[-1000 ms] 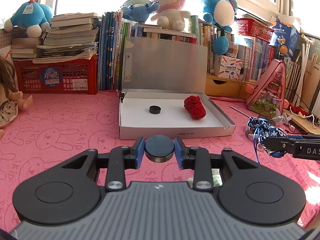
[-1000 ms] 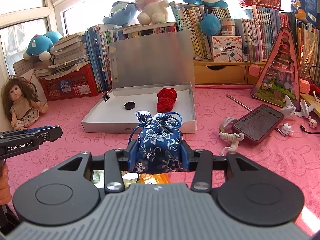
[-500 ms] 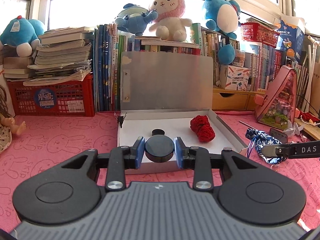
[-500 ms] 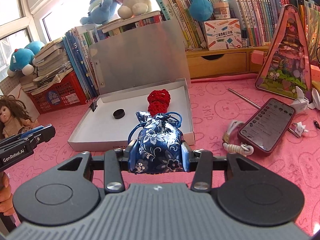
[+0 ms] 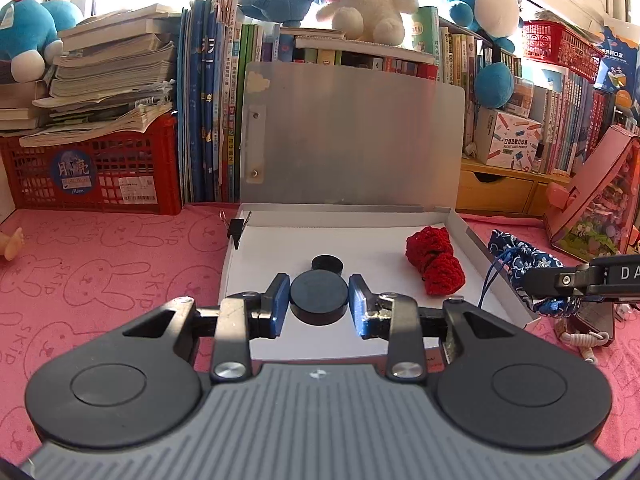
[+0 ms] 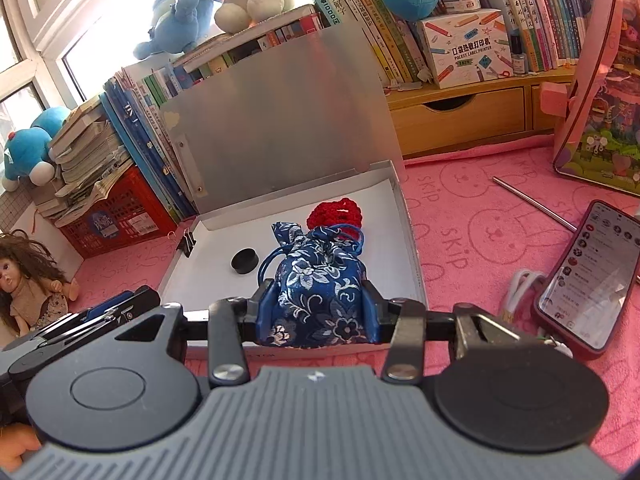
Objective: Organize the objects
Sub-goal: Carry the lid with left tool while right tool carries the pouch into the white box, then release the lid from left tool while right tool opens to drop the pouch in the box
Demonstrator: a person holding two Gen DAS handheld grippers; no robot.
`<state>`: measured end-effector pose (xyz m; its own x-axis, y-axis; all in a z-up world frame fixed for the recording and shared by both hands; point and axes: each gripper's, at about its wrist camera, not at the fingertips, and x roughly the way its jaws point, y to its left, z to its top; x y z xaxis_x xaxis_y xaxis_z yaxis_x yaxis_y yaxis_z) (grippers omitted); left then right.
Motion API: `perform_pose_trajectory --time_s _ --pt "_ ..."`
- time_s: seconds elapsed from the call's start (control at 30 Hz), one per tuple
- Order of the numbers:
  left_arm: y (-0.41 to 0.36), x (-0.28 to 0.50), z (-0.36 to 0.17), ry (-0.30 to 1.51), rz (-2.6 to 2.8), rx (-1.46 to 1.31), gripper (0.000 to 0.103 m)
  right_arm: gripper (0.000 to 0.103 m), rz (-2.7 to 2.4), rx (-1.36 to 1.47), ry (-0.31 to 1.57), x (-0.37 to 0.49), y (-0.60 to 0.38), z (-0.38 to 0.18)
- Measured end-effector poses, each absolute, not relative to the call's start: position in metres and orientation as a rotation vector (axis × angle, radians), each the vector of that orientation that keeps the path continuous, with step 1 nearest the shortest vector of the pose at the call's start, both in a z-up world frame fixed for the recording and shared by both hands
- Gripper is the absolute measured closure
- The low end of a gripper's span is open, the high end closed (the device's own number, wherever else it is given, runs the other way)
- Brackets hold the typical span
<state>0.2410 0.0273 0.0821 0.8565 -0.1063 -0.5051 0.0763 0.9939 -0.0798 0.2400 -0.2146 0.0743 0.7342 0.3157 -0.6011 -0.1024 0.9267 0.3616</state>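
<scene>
Biggest risk I see: the left gripper [image 5: 319,303] has a black round puck [image 5: 319,302] sitting between its blue pads [image 5: 277,305], and there looks to be a sliver of gap on each side, so I honestly can't tell if it's pinched or just released. If it's loose, any tilt and it rolls across the white floor of the open box [image 5: 476,240] or bumps the second small black disc [image 5: 327,264] lying just ahead of the fingertips. The red crocheted piece [image 5: 435,266] lies ahead and off to the right, so there's room.

On the other side, the right gripper [image 6: 318,306] is clamped on the blue floral drawstring pouch [image 6: 318,280], which is soft and bulging up out of the jaws. The cord loops [image 6: 267,264] hang free on its left, so they could snag a finger on release, or the pouch could flop onto the box's front wall.

Pose-wise both point forward over the box's near edge, roughly level, with the left one low over the box floor
</scene>
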Motion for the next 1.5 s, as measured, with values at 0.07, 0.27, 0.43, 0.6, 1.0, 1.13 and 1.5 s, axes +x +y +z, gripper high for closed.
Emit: perform_pose_trajectory --time_s 0.07,0.27,0.43,0.6,1.0,1.13,1.5 --pt "0.031 0.252 0.080 0.545 -0.083 -0.061 0.066 0.055 0.241 0.337 0.718 0.249 -0.212 0.073" --pt "0.039 0.286 0.074 0.558 -0.042 -0.046 0.065 0.055 0.291 0.442 0.721 0.277 -0.207 0.065" --pt "0.041 0.309 0.066 0.578 -0.023 -0.054 0.066 0.055 0.313 0.434 0.734 0.295 -0.191 0.059" --pt "0.040 0.329 0.053 0.624 -0.006 -0.106 0.065 0.055 0.320 0.419 0.772 0.307 -0.175 0.046" --pt "0.034 0.344 0.029 0.691 -0.004 -0.076 0.065 0.054 0.218 0.185 0.798 0.312 -0.151 0.026" --pt "0.036 0.347 0.022 0.720 -0.007 -0.087 0.065 0.054 0.217 0.187 0.804 0.314 -0.152 0.026" --pt "0.033 0.343 0.026 0.721 -0.040 -0.121 0.039 0.036 0.242 0.257 0.759 0.308 -0.157 0.028"
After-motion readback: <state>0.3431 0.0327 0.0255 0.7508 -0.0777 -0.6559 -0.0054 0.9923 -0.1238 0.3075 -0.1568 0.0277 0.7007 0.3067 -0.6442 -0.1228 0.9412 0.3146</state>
